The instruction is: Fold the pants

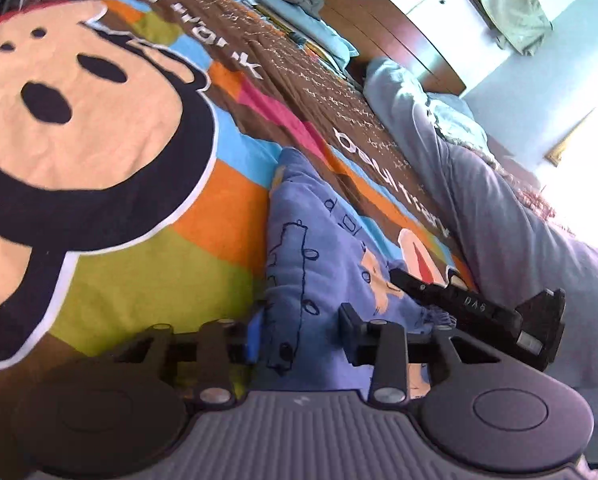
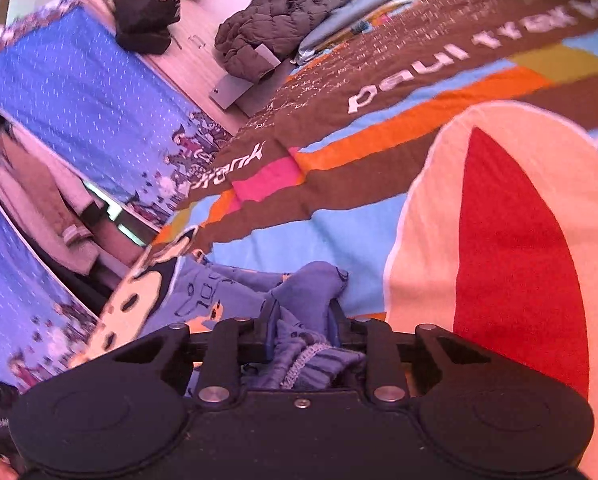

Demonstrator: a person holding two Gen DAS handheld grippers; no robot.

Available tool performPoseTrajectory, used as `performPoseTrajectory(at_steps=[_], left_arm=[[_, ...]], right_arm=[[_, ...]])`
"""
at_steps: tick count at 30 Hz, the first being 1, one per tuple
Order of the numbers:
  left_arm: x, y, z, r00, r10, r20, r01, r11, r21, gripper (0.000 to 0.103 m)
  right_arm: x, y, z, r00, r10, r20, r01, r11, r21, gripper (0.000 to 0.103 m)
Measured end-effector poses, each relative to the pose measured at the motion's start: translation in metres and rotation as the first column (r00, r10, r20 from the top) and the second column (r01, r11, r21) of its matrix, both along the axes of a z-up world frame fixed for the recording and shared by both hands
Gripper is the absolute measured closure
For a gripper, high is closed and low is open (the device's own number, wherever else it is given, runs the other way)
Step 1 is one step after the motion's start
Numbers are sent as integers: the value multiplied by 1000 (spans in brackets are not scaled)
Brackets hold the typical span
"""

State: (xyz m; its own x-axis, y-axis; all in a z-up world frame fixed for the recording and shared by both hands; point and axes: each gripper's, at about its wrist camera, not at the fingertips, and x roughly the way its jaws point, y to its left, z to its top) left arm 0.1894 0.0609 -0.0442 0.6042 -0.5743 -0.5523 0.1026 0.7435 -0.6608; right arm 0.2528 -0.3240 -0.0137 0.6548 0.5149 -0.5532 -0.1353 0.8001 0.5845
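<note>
From my left wrist camera I see the blue printed pants (image 1: 319, 248) lying on the cartoon monkey bedspread (image 1: 99, 128), stretched away from me along the bed. My left gripper (image 1: 305, 334) has the near end of the fabric bunched between its two fingers, and the pads look pressed into the cloth, so I read it as clamped on the pants. My right gripper (image 1: 471, 312) shows at the right of that view, lying across the same garment.

On the right wrist camera, the right gripper (image 2: 303, 320) is pinched on a gathered, ribbed part of the pants (image 2: 299, 292) (a waistband or a cuff, I cannot tell which), with the rest crumpled just ahead on the bedspread (image 2: 499, 220). A dark quilted jacket (image 2: 275, 20) lies at the bed's far end.
</note>
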Motion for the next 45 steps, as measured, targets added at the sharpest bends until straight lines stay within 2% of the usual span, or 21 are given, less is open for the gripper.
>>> performPoseTrajectory(at_steps=[5,9,16,19,24,29,33,39,45], left_arm=[[1,0,-1,1000,6,-2,-6,1000,-4,65],[1,0,-2,1000,10,-5,-10,1000,-13,65],[2,2,-4,1000,12,-11,-12,1000,-20,65],[2,3,-4,1000,14,-14,-14,1000,-26,65],[2,3,-4,1000,13,-11,-13,1000,-28,65],[-4,6,3,1000,9,13,-8,999,-47,76],[-12,4,16,999,1,39,0,1000,-26,77],[-28,4,38,997,-7,74,8,1000,-14,77],[-39,12,46,996,13,90,-11,1000,-20,77]], right_arm=[[-8,25,10,998,16,65,-4,984,-179,81],[-14,47,14,993,36,113,1,949,-316,82],[-19,68,16,986,58,159,19,894,-448,82],[-24,80,16,980,79,184,32,846,-533,82],[-32,107,13,967,129,219,54,738,-673,83],[-33,112,19,960,155,234,56,711,-701,87],[-43,115,36,949,170,266,73,701,-709,88],[-58,124,65,925,236,298,69,667,-742,88],[-73,133,87,913,245,325,87,662,-745,88]])
